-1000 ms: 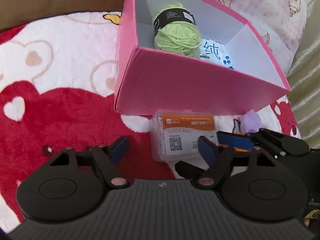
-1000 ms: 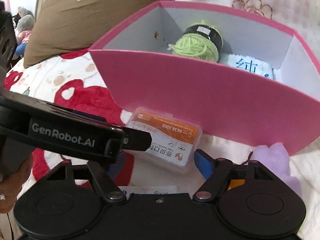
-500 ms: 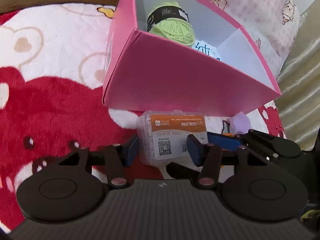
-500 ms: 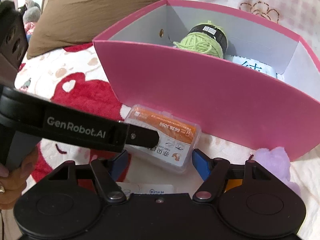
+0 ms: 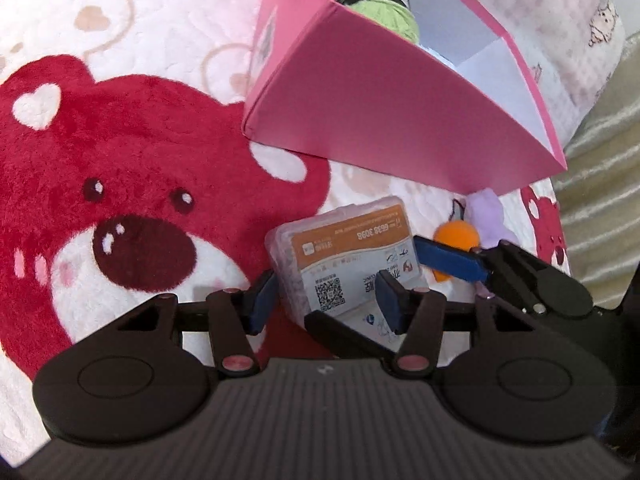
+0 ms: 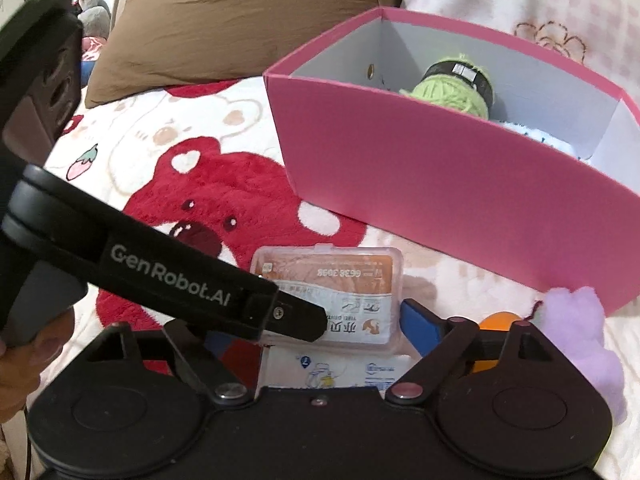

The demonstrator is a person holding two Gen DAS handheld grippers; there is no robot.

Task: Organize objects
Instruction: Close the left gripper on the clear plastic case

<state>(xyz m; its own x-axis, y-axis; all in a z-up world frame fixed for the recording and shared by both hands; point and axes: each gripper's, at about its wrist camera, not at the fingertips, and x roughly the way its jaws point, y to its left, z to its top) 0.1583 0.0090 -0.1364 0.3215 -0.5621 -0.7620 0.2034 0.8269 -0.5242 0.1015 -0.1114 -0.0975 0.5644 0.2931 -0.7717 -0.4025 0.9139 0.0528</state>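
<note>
A clear plastic box with an orange label lies in front of the pink carton, on top of a white tissue packet. My left gripper has its jaws around the box's near end. One pad touches the box's left side and the other rests against its label; the jaws are opening slightly. In the right wrist view a left finger crosses over the box. My right gripper straddles the same box with its jaws opening wide, its pads apart from the box.
Inside the carton are a green yarn ball and a white packet. A purple plush and an orange ball lie right of the plastic box. A brown pillow sits behind on the red bear blanket.
The left jaws narrowed onto the plastic box, which has turned and tilted between them. The right jaws spread wider. Both views pulled back a little from the pink carton.
</note>
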